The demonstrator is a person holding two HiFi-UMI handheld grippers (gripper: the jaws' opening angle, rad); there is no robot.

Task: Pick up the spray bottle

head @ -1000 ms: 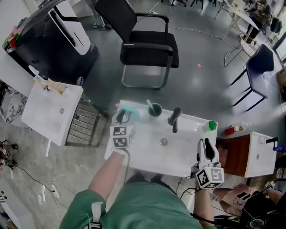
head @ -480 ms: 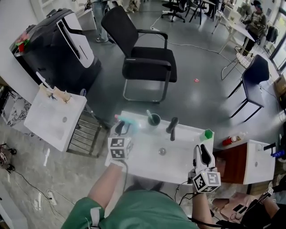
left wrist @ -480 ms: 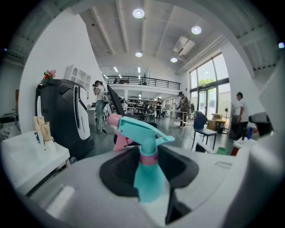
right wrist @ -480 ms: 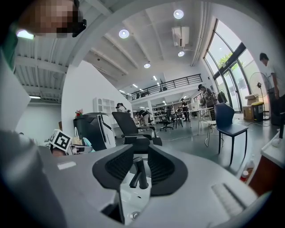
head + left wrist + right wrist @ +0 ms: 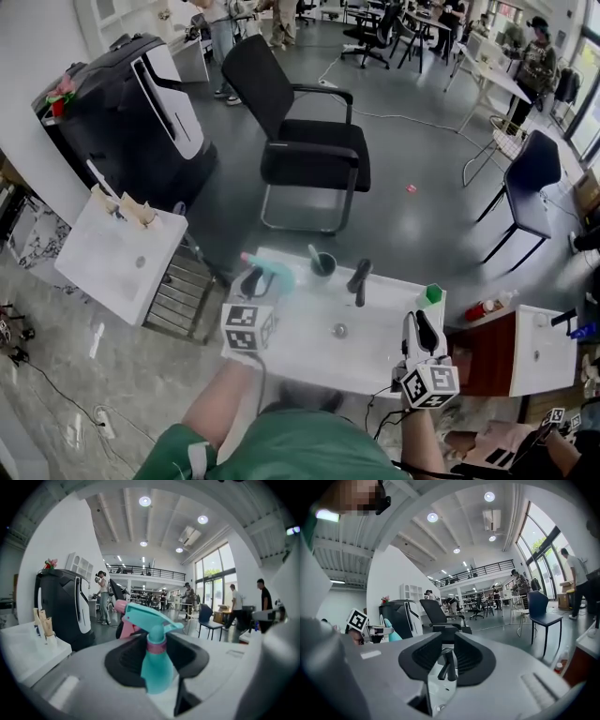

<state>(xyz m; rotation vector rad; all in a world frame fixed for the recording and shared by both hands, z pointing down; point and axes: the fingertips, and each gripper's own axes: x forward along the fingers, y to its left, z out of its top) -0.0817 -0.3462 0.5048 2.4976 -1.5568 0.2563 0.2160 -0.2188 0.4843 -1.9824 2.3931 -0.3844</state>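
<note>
Left gripper (image 5: 255, 279) squeezes the spray bottle (image 5: 157, 663).
It is left of the black tap (image 5: 357, 278). Right of the tap, the right gripper (image 5: 419, 325) is spread wide, empty.

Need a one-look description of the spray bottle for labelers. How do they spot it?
Start at the white sink directly in front of the person in the head view, then go to its far left corner. The spray bottle is there, gripped at the neck by the left gripper. It is the only teal item with pink trim; the cup and faucet beside it are dark.
</note>
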